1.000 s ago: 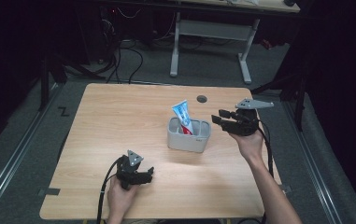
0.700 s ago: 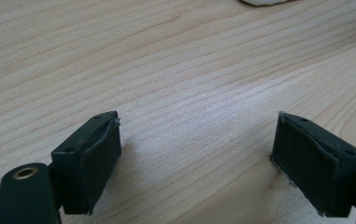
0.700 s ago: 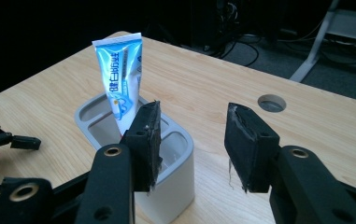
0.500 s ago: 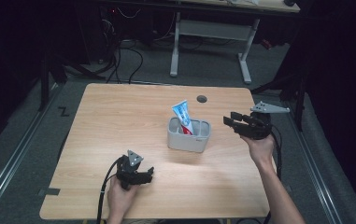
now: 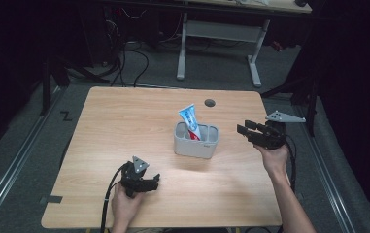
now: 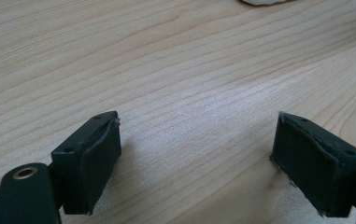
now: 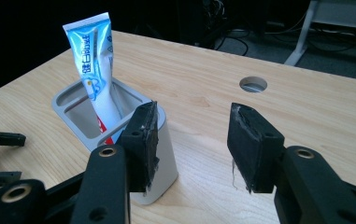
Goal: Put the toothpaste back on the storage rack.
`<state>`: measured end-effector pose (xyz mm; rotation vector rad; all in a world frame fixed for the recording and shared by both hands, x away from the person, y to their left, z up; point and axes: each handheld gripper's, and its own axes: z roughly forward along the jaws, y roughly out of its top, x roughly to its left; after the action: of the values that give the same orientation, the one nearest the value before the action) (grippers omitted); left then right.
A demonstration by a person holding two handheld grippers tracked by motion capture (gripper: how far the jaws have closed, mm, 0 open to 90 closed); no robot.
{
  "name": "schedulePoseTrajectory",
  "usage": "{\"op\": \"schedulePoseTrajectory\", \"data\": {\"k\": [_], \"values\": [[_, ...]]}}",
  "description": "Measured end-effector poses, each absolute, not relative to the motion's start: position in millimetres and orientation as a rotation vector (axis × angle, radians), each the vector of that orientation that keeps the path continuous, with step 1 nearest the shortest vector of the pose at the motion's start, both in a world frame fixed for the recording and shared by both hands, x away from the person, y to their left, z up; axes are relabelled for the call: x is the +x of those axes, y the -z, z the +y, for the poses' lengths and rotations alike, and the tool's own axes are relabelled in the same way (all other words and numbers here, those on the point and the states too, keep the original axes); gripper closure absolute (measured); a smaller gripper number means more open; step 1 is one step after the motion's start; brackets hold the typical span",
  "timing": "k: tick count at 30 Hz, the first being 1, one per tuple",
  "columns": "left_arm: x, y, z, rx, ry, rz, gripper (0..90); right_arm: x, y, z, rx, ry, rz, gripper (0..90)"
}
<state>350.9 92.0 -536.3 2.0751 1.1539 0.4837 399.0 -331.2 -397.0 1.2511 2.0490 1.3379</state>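
Note:
A blue and white toothpaste tube [image 5: 190,121] stands tilted in a grey compartmented holder [image 5: 195,143] at the middle of the wooden table [image 5: 124,126]. My right gripper [image 5: 243,130] hovers just right of the holder, pointing at it. Its jaws have just been opening and nothing is between them. In the right gripper view the tube [image 7: 94,60] rises from the holder [image 7: 70,100], just beyond the left jaw of my right gripper [image 7: 194,140]. My left gripper [image 5: 151,182] rests near the table's front edge. In its own view, the left gripper [image 6: 194,158] stands wide open over bare wood.
A round cable hole [image 5: 210,102] lies behind the holder, also seen as the hole [image 7: 253,84] in the right gripper view. The floor beyond the table holds cables and a white desk frame [image 5: 219,34]. The table's right edge is close under the right hand.
The right gripper has drawn back to the right, away from the holder, and dropped slightly, its jaws wider apart. The left gripper and the tube have not moved.

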Motion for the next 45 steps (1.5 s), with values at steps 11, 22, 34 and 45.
{"op": "schedulePoseTrajectory", "data": {"k": [11,22,34,45], "values": [[350.9,536.3,92.0,2.075,-0.484,1.154,15.9,385.4,411.0,-340.8,1.278,-1.265,2.031,51.8],[350.9,536.3,92.0,2.075,-0.485,1.153,15.9,378.4,427.5,-350.4,1.333,-1.264,2.011,51.1],[350.9,536.3,92.0,2.076,-0.485,1.153,15.9,370.6,452.8,-355.8,1.390,-1.190,2.002,48.9],[350.8,536.3,92.0,2.075,-0.484,1.154,15.9,369.8,463.8,-355.8,1.410,-1.183,2.007,48.6]]}}
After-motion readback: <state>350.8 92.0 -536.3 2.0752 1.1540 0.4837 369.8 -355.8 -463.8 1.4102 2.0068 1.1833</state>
